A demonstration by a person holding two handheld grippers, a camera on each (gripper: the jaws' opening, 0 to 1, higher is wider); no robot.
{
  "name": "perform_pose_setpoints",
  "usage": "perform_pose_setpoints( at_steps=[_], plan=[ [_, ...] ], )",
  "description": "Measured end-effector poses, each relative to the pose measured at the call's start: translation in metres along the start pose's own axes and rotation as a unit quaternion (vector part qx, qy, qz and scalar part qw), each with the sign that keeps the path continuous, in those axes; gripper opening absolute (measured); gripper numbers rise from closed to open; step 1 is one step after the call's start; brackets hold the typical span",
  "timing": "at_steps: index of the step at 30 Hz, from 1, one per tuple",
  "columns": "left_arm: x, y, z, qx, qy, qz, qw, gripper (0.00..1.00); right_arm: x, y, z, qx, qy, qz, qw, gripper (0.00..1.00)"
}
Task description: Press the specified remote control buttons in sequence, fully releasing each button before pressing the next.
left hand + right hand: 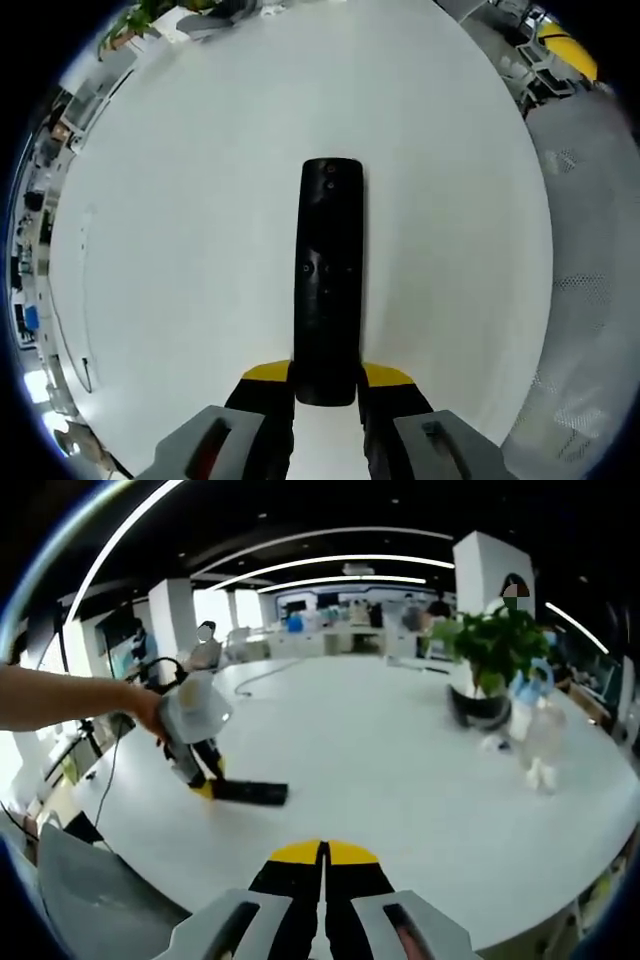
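A long black remote [327,285] lies lengthwise on the white table [180,250], buttons facing up. My left gripper [325,378] is shut on its near end, the yellow-tipped jaws pressing on both sides. In the right gripper view the remote [252,792] rests flat on the table [390,750] at the left. The left gripper [210,783] clamps its end there, held by a person's hand [150,712]. My right gripper [322,852] is shut with nothing between its jaws. It hovers above the table's near part, well apart from the remote.
A potted plant [490,660] and clear plastic bottles [535,735] stand at the table's right side. A cable [265,668] trails across its far part. A grey chair back [80,900] is at the lower left. The table edge [548,260] drops to grey floor.
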State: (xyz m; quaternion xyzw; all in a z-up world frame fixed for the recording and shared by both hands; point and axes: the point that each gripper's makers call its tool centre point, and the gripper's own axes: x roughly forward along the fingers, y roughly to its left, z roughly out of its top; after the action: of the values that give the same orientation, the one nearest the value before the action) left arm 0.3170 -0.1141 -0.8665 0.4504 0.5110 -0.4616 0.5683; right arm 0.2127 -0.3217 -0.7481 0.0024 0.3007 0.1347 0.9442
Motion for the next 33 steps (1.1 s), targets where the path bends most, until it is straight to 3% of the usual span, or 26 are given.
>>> perform_pose_setpoints(
  at_steps=[5, 20, 33],
  plan=[
    [0.0, -0.012, -0.001, 0.024, 0.009, -0.001, 0.9997, 0.24, 0.001, 0.001, -0.001, -0.002, 0.005, 0.001, 1.0, 0.0],
    [0.0, -0.026, -0.004, 0.035, 0.04, 0.001, 0.9986, 0.24, 0.002, 0.0, -0.003, -0.004, 0.009, -0.001, 1.0, 0.0],
    [-0.001, -0.038, -0.008, 0.03, 0.037, -0.001, 0.9989, 0.24, 0.001, 0.003, -0.002, -0.006, 0.007, 0.005, 0.9999, 0.0]
  ],
)
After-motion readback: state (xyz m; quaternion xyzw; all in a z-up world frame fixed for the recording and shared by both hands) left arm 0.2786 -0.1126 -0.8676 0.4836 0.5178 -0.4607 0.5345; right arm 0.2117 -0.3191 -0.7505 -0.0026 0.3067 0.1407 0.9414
